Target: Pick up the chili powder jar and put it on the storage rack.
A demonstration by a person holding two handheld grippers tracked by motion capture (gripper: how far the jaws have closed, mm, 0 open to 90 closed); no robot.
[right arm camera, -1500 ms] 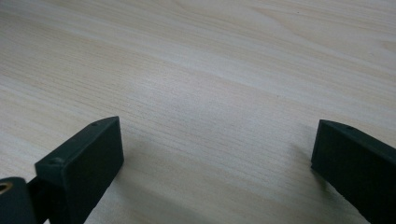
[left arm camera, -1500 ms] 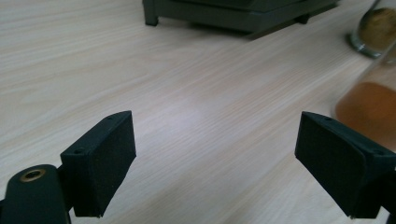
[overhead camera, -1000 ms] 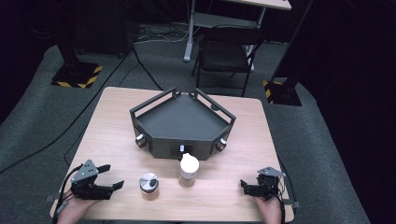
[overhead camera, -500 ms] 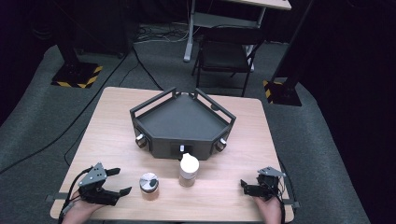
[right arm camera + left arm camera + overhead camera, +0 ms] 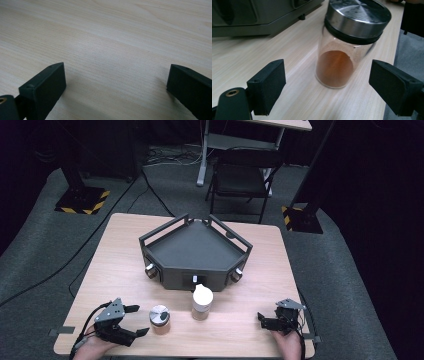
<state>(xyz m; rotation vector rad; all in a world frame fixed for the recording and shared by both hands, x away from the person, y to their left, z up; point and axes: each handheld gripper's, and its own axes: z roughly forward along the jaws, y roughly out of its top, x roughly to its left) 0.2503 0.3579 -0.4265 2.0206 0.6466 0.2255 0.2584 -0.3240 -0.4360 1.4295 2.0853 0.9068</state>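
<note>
Wooden table (image 5: 120,260) | two jars (image 5: 160,319) | one black tray (image 5: 195,250), seemingly empty

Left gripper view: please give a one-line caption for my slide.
Open left tool facing a steel-lidded glass jar of brown powder on the wooden table.

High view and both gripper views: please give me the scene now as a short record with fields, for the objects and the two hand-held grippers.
surface: wooden table
tray: dark angular tray at the middle of the table
steel-lid jar: upright, brown powder inside, ahead of the left gripper's open jaws
white-lid jar: upright, just in front of the tray
left hand-held gripper: open, jar not yet gripped
right hand-held gripper: open, over bare table
</note>
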